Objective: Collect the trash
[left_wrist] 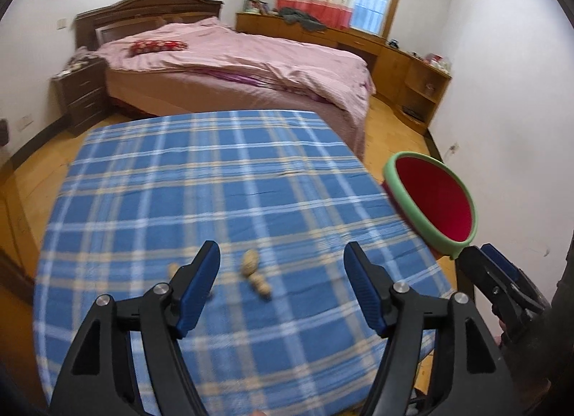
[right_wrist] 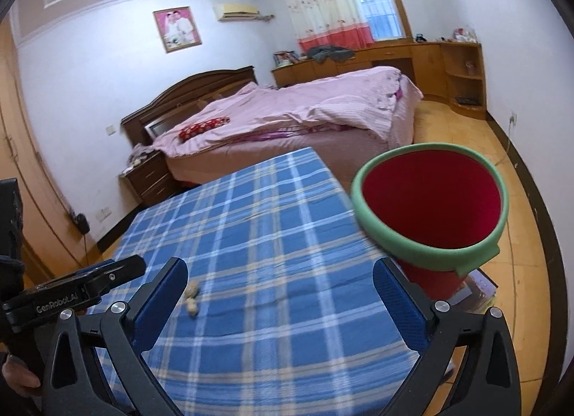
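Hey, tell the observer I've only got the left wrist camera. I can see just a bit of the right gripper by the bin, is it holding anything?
Observer: No. In the right wrist view the right gripper is wide open, with nothing between its fingers.
Operator: Okay. My view cuts off the bottom of the bin. Is it on the floor?
Observer: It doesn't look like it. The bin seems to rest on a flat box beside the table.
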